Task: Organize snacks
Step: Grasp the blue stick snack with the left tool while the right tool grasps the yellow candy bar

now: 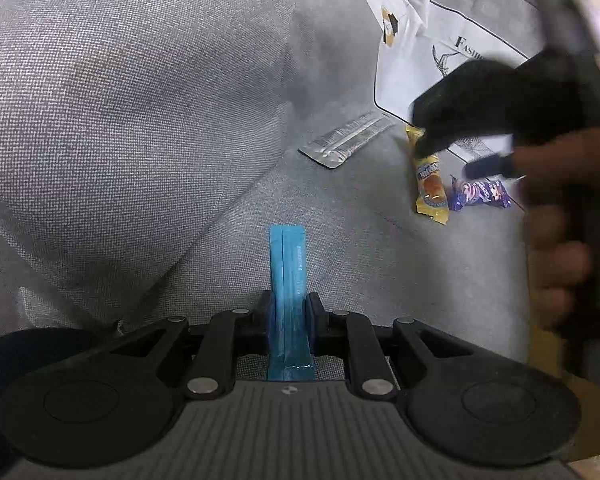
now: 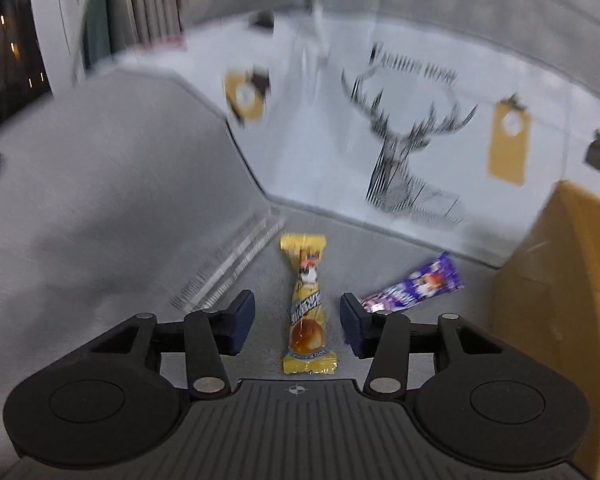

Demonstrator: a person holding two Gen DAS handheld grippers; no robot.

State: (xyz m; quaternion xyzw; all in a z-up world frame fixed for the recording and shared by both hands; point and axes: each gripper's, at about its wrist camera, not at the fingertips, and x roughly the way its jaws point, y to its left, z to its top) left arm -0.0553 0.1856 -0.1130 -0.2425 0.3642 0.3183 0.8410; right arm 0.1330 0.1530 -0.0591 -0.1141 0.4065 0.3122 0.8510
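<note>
My left gripper is shut on a blue stick sachet that stands up between its pads, above the grey sofa seat. My right gripper is open with a yellow snack packet lying between its fingers on the seat. In the left wrist view the right gripper hangs over that yellow packet. A purple candy wrapper lies just right of it, also in the left wrist view. A clear sachet lies to the left, blurred in the right wrist view.
A white cushion with a deer print leans at the back of the sofa, also in the left wrist view. A brown cardboard box stands at the right. A large grey cushion fills the left.
</note>
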